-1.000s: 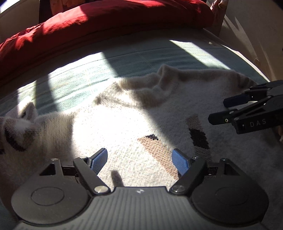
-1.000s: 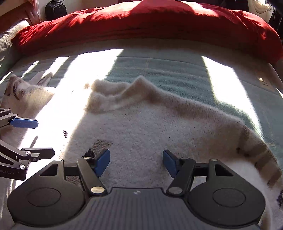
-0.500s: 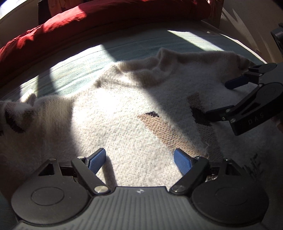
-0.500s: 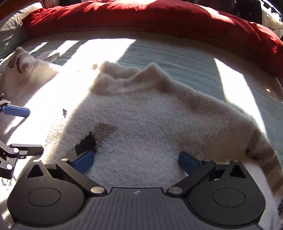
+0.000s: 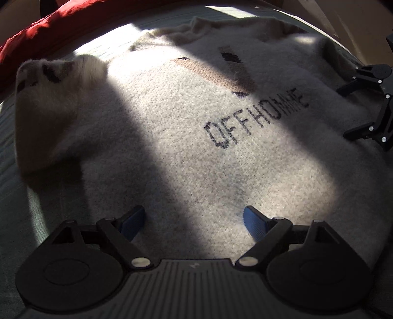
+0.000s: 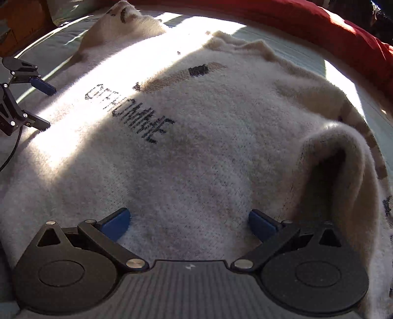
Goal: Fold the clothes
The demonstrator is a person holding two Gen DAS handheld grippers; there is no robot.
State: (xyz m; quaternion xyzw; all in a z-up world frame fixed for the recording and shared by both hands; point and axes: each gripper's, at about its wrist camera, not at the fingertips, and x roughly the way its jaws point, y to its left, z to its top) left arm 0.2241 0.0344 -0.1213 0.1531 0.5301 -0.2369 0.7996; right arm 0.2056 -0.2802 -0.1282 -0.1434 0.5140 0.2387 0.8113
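A cream knitted sweater (image 5: 186, 152) (image 6: 216, 152) lies front up on the bed, with dark lettering and brown and black patches on the chest. Its left sleeve (image 5: 49, 105) is bunched beside the body, and its right sleeve (image 6: 339, 162) stands up in a fold. My left gripper (image 5: 192, 213) (image 6: 49, 108) hovers over the lower left of the sweater, its jaws opening with only flat knit beneath them. Over the lower right, my right gripper (image 6: 188, 216) (image 5: 346, 112) stands wide open and grips nothing.
The sweater rests on a teal bed cover (image 5: 14, 196) (image 6: 307, 54). A red duvet (image 5: 49, 29) (image 6: 319, 22) lies along the far side. Wooden furniture (image 6: 19, 22) stands past the bed's left corner. Strong sunlight and shadow bands cross the knit.
Both grippers have pulled back from the collar toward the lower part of the sweater, bringing the lettering into view. The right jaws have spread much wider, the left slightly.
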